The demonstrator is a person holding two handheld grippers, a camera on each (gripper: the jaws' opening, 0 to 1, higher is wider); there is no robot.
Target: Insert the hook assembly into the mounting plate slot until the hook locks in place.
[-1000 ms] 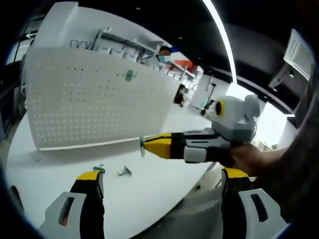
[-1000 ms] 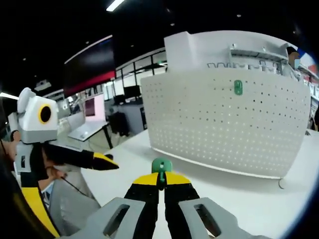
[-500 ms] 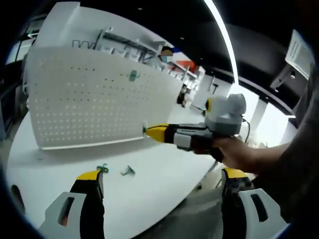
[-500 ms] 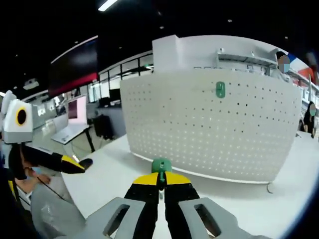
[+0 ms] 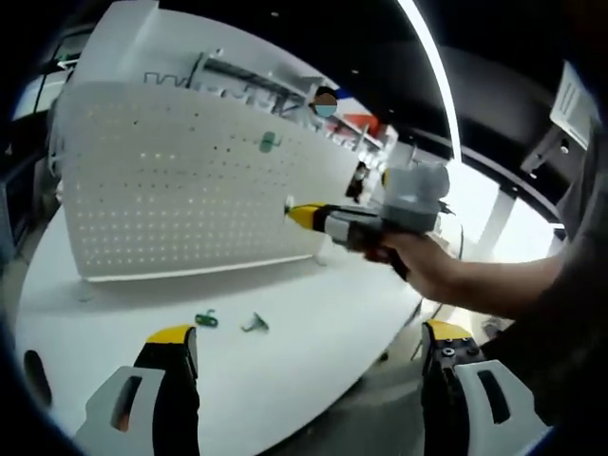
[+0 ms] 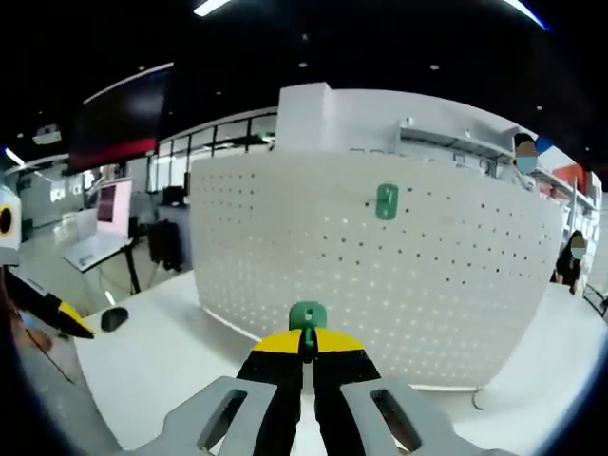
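While clamped between the right hand-held gripper [image 6: 306, 353] jaws, the small green plastic hook [image 6: 306, 316] sits near the white perforated mounting plate [image 6: 361, 275]. Left gripper view adds loose hooks [image 5: 231, 322] on the white surface [image 5: 285, 351]; left hand-held gripper [image 5: 304, 366] jaws apart.

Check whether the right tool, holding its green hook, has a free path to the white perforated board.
Probably yes. The right tool is shut on the small green plastic hook and points at the white perforated board; nothing stands between them.
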